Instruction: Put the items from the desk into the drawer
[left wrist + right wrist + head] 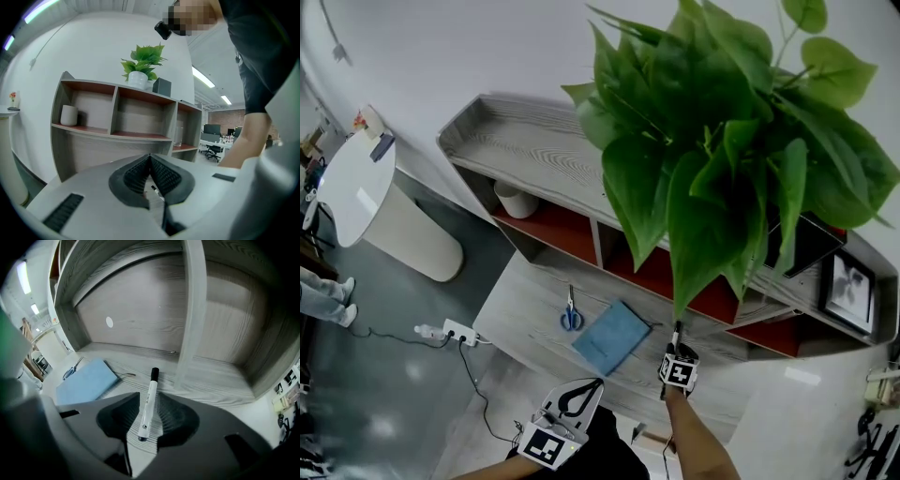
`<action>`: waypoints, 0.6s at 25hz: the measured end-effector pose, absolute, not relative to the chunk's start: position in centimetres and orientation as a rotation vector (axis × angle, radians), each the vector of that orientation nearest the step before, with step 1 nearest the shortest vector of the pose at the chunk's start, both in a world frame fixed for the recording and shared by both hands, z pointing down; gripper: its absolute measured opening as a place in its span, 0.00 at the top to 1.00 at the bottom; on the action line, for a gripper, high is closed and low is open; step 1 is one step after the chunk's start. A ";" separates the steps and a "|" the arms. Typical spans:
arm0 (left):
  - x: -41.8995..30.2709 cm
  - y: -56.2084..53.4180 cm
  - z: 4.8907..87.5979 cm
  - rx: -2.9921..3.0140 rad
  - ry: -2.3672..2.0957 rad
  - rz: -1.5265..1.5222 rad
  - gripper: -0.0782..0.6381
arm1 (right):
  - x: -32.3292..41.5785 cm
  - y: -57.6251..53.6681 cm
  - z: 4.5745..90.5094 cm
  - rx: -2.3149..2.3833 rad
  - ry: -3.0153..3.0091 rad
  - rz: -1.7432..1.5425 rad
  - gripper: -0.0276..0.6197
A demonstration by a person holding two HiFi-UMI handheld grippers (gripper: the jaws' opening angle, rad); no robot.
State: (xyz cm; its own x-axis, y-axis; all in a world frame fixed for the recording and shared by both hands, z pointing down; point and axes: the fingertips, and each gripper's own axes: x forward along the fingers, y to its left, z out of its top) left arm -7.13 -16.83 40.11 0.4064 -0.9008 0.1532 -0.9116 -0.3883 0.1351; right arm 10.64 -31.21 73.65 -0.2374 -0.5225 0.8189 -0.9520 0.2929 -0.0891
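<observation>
Straddling the marker (148, 401) with right gripper (149, 420) released, pads clear of it, found it flat on desk (211, 376), long axis near-to-far between jaws, cap far; noted left gripper (150, 161) clenched empty, farther off.

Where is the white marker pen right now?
In the right gripper view the marker pen lies on the desk, between the jaws of the open right claw, just right of the blue notebook.
</observation>
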 end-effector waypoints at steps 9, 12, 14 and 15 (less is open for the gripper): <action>-6.4 -16.0 40.9 2.438 -1.599 0.096 0.87 | 11.1 -30.7 75.8 1.288 -1.840 0.809 0.77; -6.7 -15.4 41.3 2.410 -1.606 0.092 0.87 | 11.1 -30.6 76.2 1.278 -1.842 0.778 0.78; -7.1 -14.9 41.5 2.395 -1.609 0.084 0.87 | 11.2 -30.6 76.1 1.278 -1.841 0.785 0.80; -7.2 -14.7 41.5 2.390 -1.610 0.081 0.87 | 11.2 -30.6 76.1 1.279 -1.840 0.795 0.83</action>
State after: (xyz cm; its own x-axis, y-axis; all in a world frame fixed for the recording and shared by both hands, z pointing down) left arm -7.24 -14.72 41.52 0.3854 -0.9032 0.1888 -0.9176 -0.3536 0.1814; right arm 11.19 -30.58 76.08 -0.2239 -0.4858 0.8449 -0.9481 0.3093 -0.0734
